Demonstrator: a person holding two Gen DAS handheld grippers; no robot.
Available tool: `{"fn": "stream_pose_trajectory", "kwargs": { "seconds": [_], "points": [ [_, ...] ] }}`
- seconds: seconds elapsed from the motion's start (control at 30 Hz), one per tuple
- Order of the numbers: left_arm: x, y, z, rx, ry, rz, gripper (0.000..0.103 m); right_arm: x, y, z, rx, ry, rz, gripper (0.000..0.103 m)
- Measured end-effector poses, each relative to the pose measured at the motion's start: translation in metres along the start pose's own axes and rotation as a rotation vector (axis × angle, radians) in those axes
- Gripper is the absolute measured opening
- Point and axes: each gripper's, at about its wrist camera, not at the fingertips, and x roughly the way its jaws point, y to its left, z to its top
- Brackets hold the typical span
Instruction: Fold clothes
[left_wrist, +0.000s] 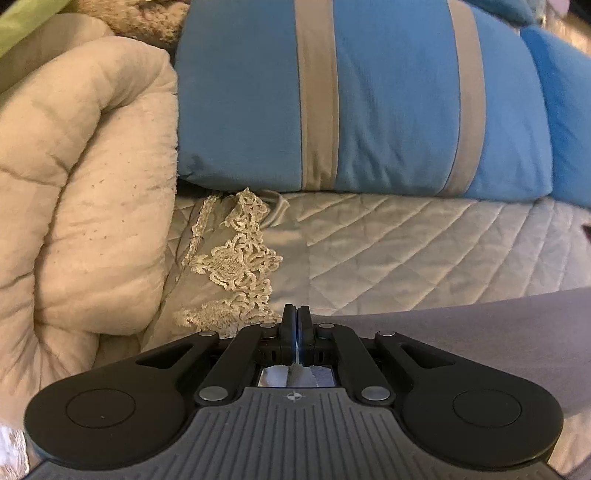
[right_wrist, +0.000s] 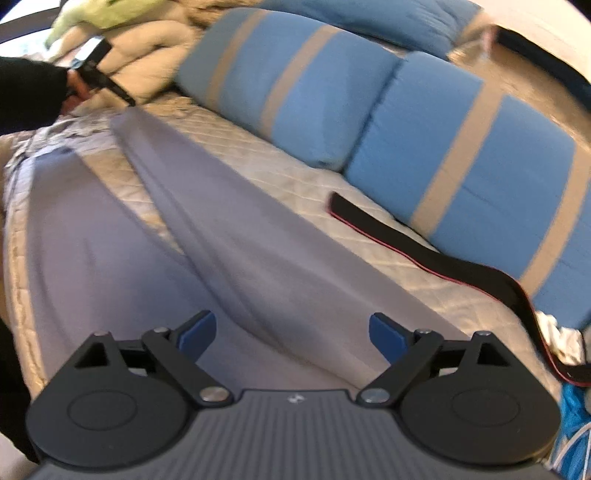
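Across the quilted bedspread (right_wrist: 295, 177) lies the grey garment (right_wrist: 240, 251), smooth, with long soft creases, running from my right tongs (right_wrist: 291, 334) up toward my left tongs (left_wrist: 296, 325). Right tongs stand wide above it, gripping nothing. Left tongs are pinched shut; whether cloth sits between them is hard to make out. Only the right view shows the black strap (right_wrist: 424, 251); only the left, the lace trim (left_wrist: 236, 258).

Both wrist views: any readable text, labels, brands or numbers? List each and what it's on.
None readable.
Left gripper body: only a small crosshair mark, a symbol, no letters.
Right gripper body: a small pale mark, too blurred to read.
Grey garment, blue striped pillows, quilted bedcover, black strap: no print visible.
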Motion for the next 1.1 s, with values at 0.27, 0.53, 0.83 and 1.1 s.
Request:
{"fn": "stream_pose_trajectory", "kwargs": {
  "seconds": [0.27, 0.53, 0.83, 1.1],
  "points": [
    [0.031, -0.007, 0.000, 0.019, 0.138, 0.097, 0.028, -0.014, -0.014, -0.007, 0.017, 0.023, -0.019, 0.098],
    [0.007, -0.027, 0.004, 0.157, 0.061, -0.105, 0.055, -0.020, -0.040, -0.013, 0.026, 0.053, -0.038, 0.101],
    [0.031, -0.042, -0.003, 0.281, 0.056, -0.265, 0.055, -0.009, -0.076, -0.031, 0.038, 0.088, 0.003, 0.101],
    [0.055, -0.032, -0.015, 0.252, 0.087, -0.340, 0.062, -0.005, -0.111, -0.047, 0.138, 0.094, 0.073, 0.101]
  ]
}}
